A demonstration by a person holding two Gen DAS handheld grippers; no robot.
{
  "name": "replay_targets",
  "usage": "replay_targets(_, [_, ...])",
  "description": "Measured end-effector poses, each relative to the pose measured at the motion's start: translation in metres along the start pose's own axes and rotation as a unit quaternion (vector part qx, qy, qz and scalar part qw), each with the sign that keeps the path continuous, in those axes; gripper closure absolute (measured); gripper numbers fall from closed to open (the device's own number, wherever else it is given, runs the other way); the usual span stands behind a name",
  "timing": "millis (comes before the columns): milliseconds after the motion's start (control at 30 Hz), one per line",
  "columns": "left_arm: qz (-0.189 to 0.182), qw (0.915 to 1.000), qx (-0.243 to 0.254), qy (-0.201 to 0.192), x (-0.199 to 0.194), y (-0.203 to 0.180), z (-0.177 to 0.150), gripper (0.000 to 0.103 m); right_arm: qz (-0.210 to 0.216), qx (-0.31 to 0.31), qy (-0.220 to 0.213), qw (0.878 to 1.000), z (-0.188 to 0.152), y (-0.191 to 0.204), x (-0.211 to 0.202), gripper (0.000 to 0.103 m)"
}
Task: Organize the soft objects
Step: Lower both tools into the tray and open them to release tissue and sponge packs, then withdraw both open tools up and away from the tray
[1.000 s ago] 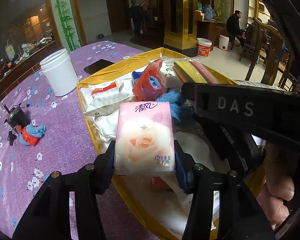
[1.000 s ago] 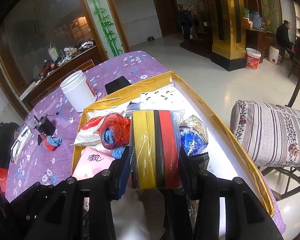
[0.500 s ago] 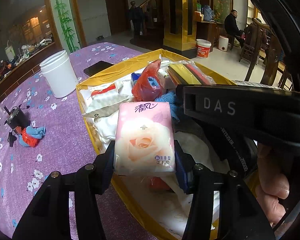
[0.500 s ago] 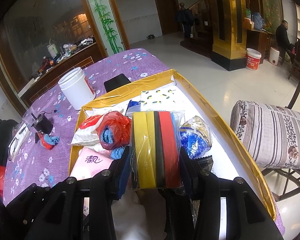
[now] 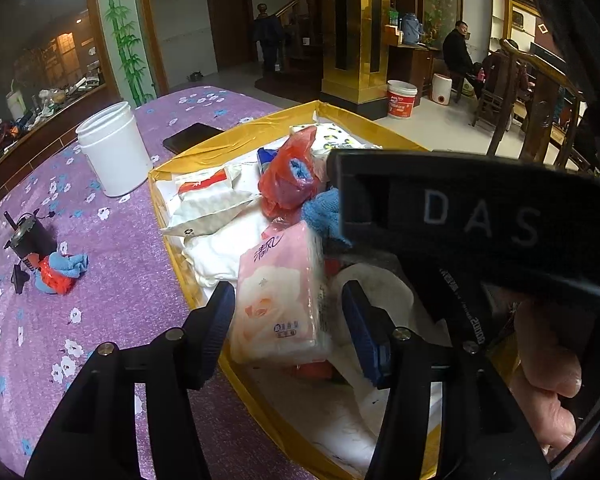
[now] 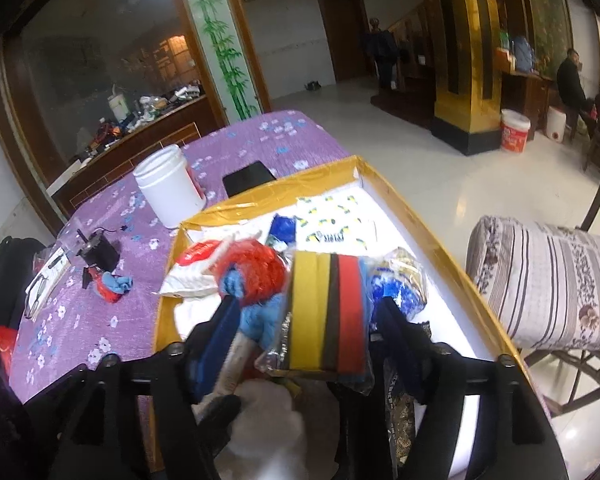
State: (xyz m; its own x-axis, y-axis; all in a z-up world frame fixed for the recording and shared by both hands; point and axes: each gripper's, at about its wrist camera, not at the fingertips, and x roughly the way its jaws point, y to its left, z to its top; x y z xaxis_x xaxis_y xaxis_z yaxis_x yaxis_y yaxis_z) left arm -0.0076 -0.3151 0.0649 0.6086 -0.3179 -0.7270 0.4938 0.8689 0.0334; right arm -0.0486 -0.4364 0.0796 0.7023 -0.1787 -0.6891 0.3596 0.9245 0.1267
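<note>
Both grippers released over the crowded yellow-rimmed box [image 6: 432,240].

The right gripper [image 6: 306,320], jaws just sprung wide, straddles the bagged yellow, black and red sponge pack [image 6: 326,316], seemingly untouched; red plastic bag [image 6: 256,276] crowds its left. The left gripper [image 5: 288,324], also opening, flanks the tilted pink tissue pack [image 5: 278,300] beside the near rim. Purple flowered tablecloth [image 5: 100,280] lies open to the left.

Your left gripper [image 5: 288,328] points down at a slant, its jaws having just eased apart; the right blue pad [image 5: 364,332] stands clear of what lies between them, the left pad at its edge. Your right gripper [image 6: 308,336] also angles downward, jaws just sprung wide, both pads off the load between them. Your bare fingers [image 5: 552,376] curl round its handle.
</note>
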Motion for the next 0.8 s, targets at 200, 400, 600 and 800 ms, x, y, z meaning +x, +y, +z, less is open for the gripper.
replay_targets(200, [-0.001,0.9999,-0.002,-0.01,-0.005,0.002,0.0,0.043,-0.006,-0.012,-0.021,1.0,0.0,0.005,-0.019,0.022])
replay_targets(400, [0.005,0.9996,0.012,-0.026,-0.014,-0.001,-0.004,0.043,0.0,0.017,-0.035,0.999,-0.01,-0.007,-0.047,0.021])
replay_targets(600, [-0.001,0.9987,0.031,-0.041,-0.034,-0.005,-0.01,0.043,-0.011,0.025,-0.045,0.999,-0.04,-0.014,-0.079,0.021])
replay_targets(800, [0.0,0.9964,0.066,-0.054,-0.067,-0.003,-0.032,0.027,-0.03,0.032,-0.047,0.998,-0.081,-0.013,-0.108,0.021])
